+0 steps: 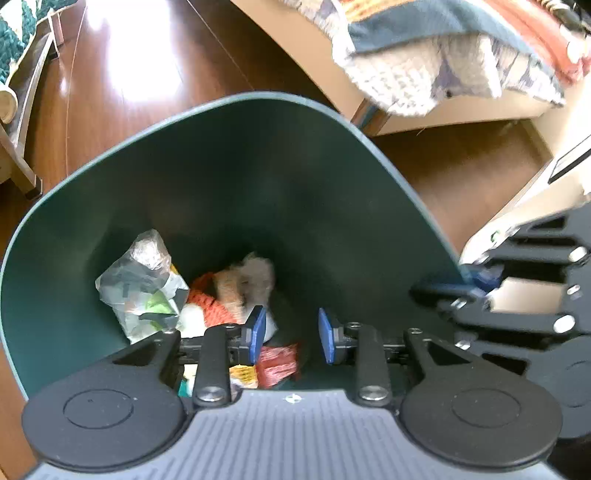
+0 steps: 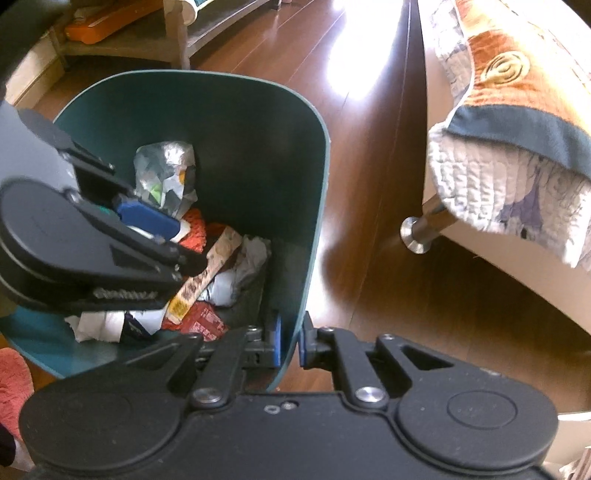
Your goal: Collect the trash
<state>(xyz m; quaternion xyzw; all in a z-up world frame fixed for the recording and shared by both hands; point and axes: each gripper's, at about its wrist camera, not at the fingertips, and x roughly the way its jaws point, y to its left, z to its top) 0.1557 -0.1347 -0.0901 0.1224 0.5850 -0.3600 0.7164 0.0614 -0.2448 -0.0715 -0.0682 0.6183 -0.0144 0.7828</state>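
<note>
A dark green trash bin [image 1: 258,177] stands on the wooden floor and holds trash: a silver foil wrapper [image 1: 140,284], an orange knit piece [image 1: 210,299], a red packet [image 1: 277,362] and crumpled paper. My left gripper [image 1: 291,334] hangs open and empty over the bin's mouth. My right gripper [image 2: 290,341] is shut on the bin's right wall [image 2: 306,236], one pad inside and one outside. The left gripper also shows in the right wrist view [image 2: 147,218] above the trash. The foil wrapper [image 2: 166,173] and a paper stick wrapper [image 2: 207,273] lie inside.
A bed with a patterned quilt [image 2: 517,122] and a metal leg [image 2: 421,229] stands right of the bin. A low wooden shelf [image 2: 177,33] with an orange item stands behind. A pink rug [image 2: 11,384] lies at the left. Sunlit wooden floor [image 1: 140,51] surrounds the bin.
</note>
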